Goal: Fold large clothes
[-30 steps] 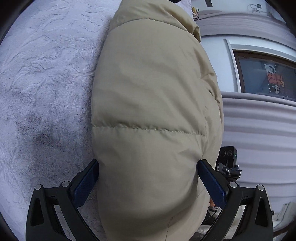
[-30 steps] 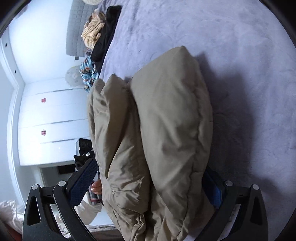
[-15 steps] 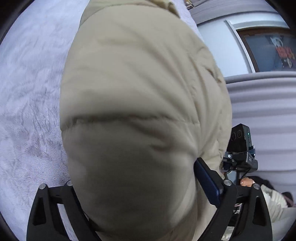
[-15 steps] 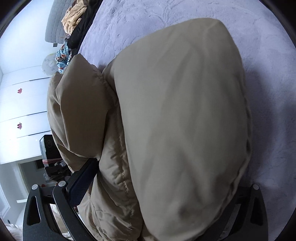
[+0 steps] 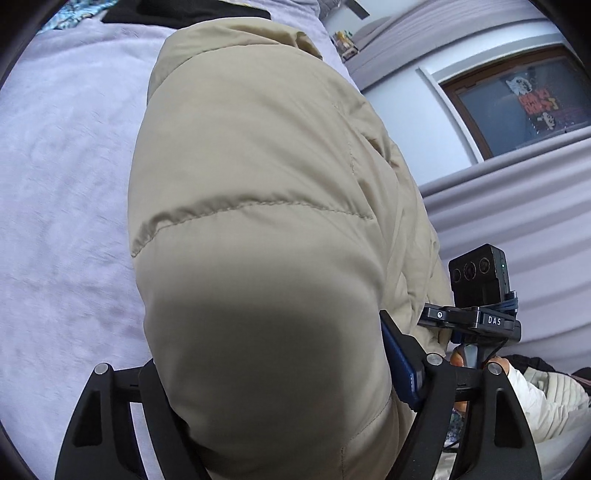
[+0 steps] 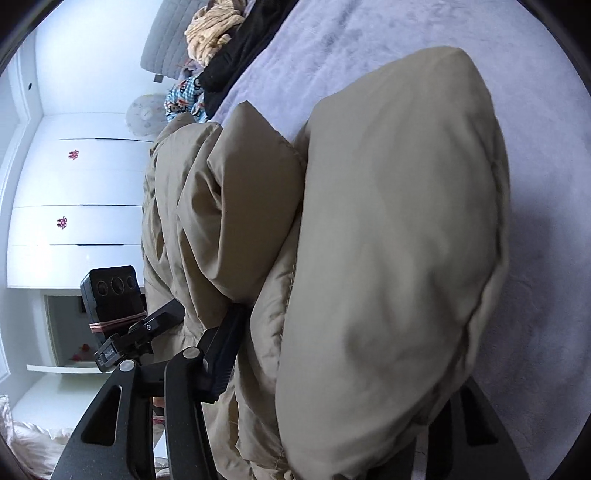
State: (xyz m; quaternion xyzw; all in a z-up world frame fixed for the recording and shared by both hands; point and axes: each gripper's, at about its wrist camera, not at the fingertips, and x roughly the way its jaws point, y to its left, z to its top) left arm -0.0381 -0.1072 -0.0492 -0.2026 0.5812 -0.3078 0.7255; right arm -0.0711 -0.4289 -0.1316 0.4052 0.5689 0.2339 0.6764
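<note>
Where the left wrist view looks along its fingers, the left gripper [image 5: 273,373] has its jaws pinching a thick fold of the beige puffer jacket [image 5: 258,177], which bulges above the lilac bed [image 5: 59,192]. From the right wrist view, the right gripper [image 6: 343,354] likewise clamps the jacket [image 6: 399,221]; a pile of clothes [image 6: 218,48] lies at the bed's [image 6: 546,258] far edge.

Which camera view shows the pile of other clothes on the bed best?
The right wrist view: the pile of clothes shows tan, black and patterned garments beside the beige puffer jacket. The left wrist view shows only black and patterned slivers at its top edge.
</note>
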